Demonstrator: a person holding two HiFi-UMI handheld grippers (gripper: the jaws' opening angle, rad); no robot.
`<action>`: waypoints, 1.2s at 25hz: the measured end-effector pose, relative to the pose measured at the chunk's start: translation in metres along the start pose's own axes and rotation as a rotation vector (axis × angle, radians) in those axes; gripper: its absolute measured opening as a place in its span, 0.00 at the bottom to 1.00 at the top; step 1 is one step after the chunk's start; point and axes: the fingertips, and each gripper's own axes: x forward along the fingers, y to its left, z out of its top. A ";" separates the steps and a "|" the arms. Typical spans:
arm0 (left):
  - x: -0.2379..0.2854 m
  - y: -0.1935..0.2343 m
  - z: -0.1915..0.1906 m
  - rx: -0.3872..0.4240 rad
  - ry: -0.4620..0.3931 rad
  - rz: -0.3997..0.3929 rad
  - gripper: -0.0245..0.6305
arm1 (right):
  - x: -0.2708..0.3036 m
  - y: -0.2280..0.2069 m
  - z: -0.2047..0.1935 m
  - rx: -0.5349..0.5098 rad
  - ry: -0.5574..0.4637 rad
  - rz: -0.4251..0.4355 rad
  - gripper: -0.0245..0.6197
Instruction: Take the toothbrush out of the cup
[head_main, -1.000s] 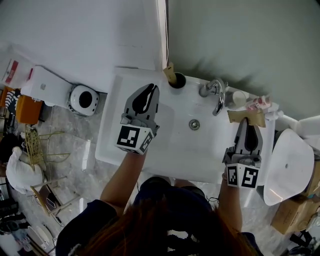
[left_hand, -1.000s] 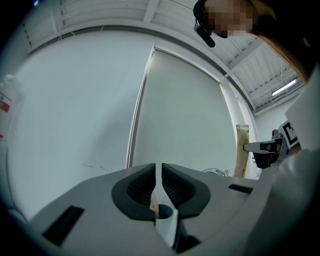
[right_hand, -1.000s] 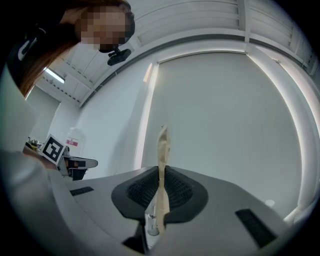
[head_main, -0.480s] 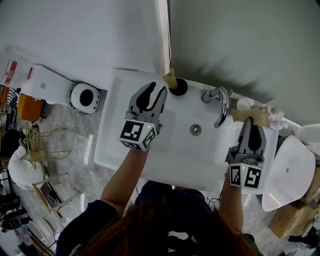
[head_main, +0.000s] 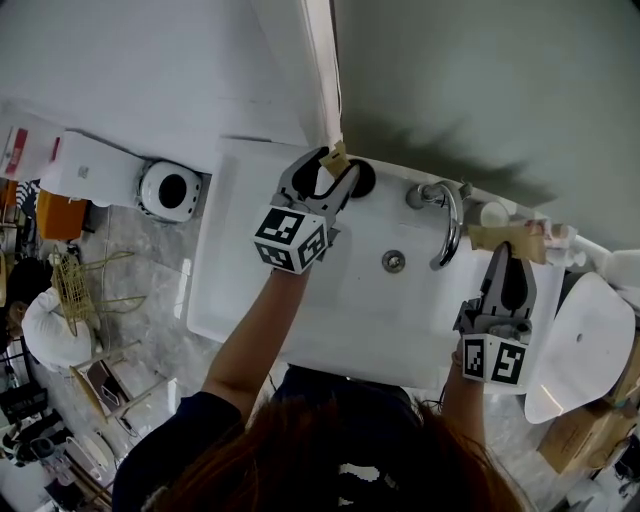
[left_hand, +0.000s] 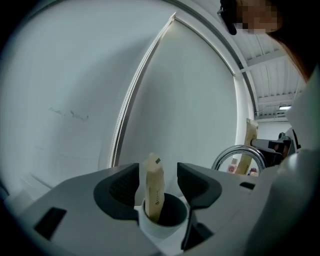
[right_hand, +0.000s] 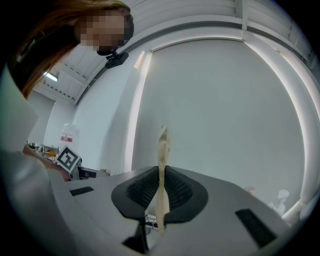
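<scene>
A white cup (head_main: 360, 180) with a dark inside stands at the sink's back edge, left of the faucet. A toothbrush in a tan paper wrapper (head_main: 335, 158) stands upright in it. My left gripper (head_main: 328, 168) is at the cup and its jaws have just been opening. In the left gripper view the wrapped toothbrush (left_hand: 154, 187) rises from the cup (left_hand: 167, 222) between the spread pads, which do not touch it. My right gripper (head_main: 505, 252) hovers over the sink's right side, shut on a second tan wrapped toothbrush (right_hand: 162, 150), pinched flat between its pads.
The white sink (head_main: 340, 300) has a chrome faucet (head_main: 445, 215) and a drain (head_main: 393, 261). Small toiletries (head_main: 492, 213) sit at the back right corner. A toilet (head_main: 580, 340) stands to the right and a round white device (head_main: 168, 190) to the left.
My left gripper has moved up and right to the cup, and its jaws have gone from shut to wide open around the toothbrush. The right gripper has drifted slightly right with its packet.
</scene>
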 end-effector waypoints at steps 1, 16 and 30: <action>0.005 0.000 -0.001 0.004 0.007 -0.003 0.39 | 0.001 -0.001 -0.001 0.002 0.002 -0.003 0.11; 0.007 -0.008 0.036 0.112 -0.062 0.019 0.11 | 0.004 -0.004 0.004 0.004 -0.016 -0.011 0.11; -0.062 -0.068 0.124 0.219 -0.162 -0.017 0.11 | -0.023 0.003 0.049 0.001 -0.116 0.001 0.11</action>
